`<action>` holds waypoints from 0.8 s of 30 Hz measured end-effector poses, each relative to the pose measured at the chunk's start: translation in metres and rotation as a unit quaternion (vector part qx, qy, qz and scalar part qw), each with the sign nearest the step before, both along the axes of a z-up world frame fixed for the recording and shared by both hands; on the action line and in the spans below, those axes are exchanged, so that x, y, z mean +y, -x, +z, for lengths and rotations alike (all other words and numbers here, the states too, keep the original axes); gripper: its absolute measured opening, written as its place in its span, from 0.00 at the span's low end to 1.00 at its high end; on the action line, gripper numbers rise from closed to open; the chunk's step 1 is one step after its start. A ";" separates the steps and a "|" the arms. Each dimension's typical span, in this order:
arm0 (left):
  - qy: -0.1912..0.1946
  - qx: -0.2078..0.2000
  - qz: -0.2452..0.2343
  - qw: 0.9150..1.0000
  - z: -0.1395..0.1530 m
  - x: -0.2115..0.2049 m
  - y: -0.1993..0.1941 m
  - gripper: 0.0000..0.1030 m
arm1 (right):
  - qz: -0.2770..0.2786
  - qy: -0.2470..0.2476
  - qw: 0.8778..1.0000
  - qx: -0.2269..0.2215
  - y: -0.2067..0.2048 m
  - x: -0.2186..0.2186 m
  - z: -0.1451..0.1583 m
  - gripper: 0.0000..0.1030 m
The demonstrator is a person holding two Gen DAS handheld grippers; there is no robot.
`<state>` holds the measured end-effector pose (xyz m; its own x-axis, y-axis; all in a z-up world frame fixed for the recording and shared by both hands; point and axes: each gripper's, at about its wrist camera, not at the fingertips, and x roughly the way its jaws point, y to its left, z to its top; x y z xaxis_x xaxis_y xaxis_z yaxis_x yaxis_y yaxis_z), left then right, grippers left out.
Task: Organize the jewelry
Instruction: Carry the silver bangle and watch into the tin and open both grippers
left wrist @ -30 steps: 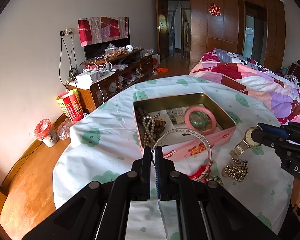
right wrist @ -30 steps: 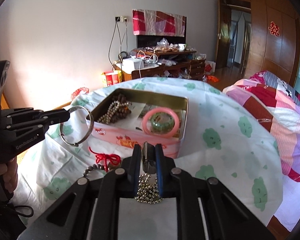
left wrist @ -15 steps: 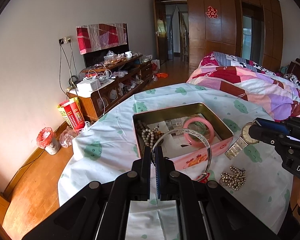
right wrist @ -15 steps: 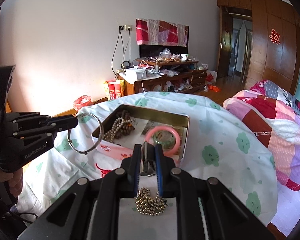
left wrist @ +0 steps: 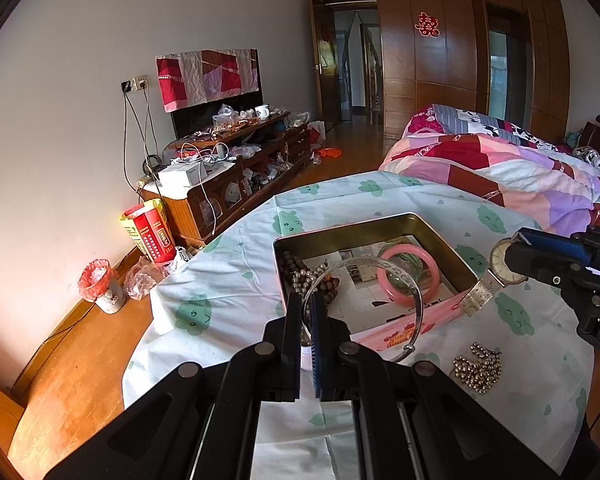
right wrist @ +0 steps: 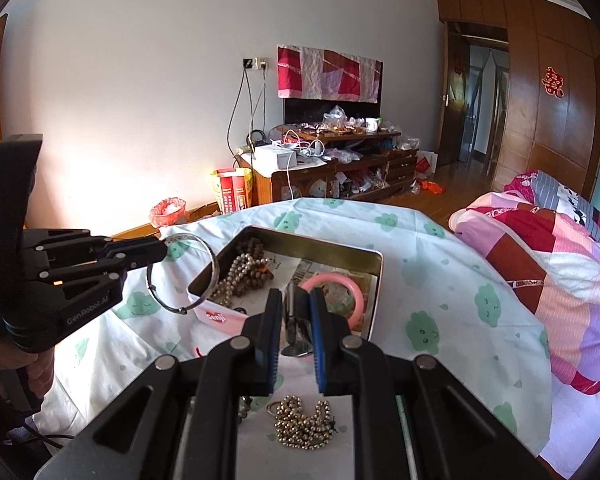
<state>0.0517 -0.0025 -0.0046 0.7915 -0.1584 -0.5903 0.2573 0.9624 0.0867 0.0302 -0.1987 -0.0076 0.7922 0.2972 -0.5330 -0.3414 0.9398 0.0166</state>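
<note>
Left gripper [left wrist: 306, 312] is clamped on the rim of the thin silver metal bangle [left wrist: 380, 280], ring held out flat ahead of the fingers and hanging over the near-left part of the tin. We read that as staged for a drop inside. Right gripper [right wrist: 294, 312] pinches the mesh strap of the round gold-rimmed wristwatch [left wrist: 500, 266], dial up at the fingers, strap dangling over the tin's right rim, clear of the cloth. Same intent, we judge.

Largest first:
- round table under a white cloth with green prints [left wrist: 228, 280]; everything sits on it.
- rectangular pink tin box with gold interior [left wrist: 380, 226], open, paper-lined.
- inside, right half: pink plastic bangle [left wrist: 410, 280] lying flat around a green translucent piece we can't identify.
- inside, left corner: heap of brown wooden and pearl-grey bead strands [left wrist: 310, 278].
- outside, on the cloth near the right gripper: small pile of gold ball-bead chain [left wrist: 478, 366], not yet sorted.
- red cord peeks out at the tin's front wall in the right wrist view; mostly hidden.
</note>
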 end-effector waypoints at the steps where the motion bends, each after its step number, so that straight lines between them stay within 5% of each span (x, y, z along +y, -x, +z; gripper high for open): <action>1: 0.000 0.000 0.000 1.000 0.000 0.000 -0.001 0.03 | 0.001 0.000 1.000 -0.001 -0.001 0.000 0.001 0.15; 24: -0.021 -0.005 0.002 1.000 -0.002 -0.006 -0.027 0.03 | 0.004 0.006 1.000 0.002 -0.024 0.003 0.003 0.15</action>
<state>0.0790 -0.0083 -0.0065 0.7973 -0.1313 -0.5891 0.2531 0.9588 0.1289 0.0545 -0.1958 -0.0041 0.7876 0.2972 -0.5398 -0.3486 0.9372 0.0074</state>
